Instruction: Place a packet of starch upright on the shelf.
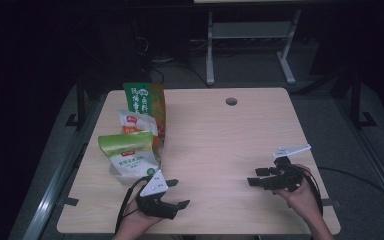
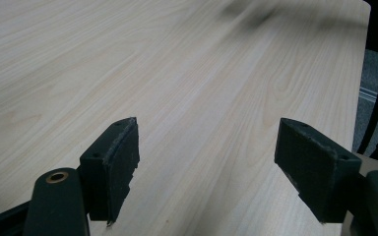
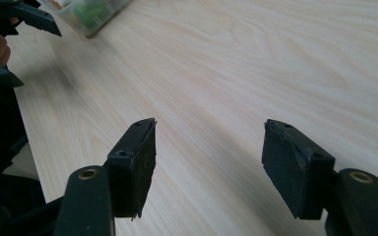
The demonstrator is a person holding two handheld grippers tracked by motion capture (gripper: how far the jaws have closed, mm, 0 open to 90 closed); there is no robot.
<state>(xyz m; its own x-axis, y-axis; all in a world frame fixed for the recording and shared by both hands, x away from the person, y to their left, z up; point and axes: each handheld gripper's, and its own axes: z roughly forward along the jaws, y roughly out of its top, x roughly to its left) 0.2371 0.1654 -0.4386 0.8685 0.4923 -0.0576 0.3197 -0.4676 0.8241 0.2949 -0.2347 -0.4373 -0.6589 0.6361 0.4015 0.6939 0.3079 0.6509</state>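
Dim room; pale wood table; grey floor.

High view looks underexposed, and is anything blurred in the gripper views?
High view: dark surround, only the table lit, snack bags readable. Left gripper view: jaws sharp, far table edge smeared. Right gripper view: jaws crisp, clear container at the top soft.

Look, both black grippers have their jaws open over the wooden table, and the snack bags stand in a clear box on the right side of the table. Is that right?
Not quite. The green, white and orange snack bags stand in the clear plastic box on the left side of the pale wooden table, as the high view shows. The rest holds: the left black gripper and the right black gripper both have their jaws open, nothing between them.
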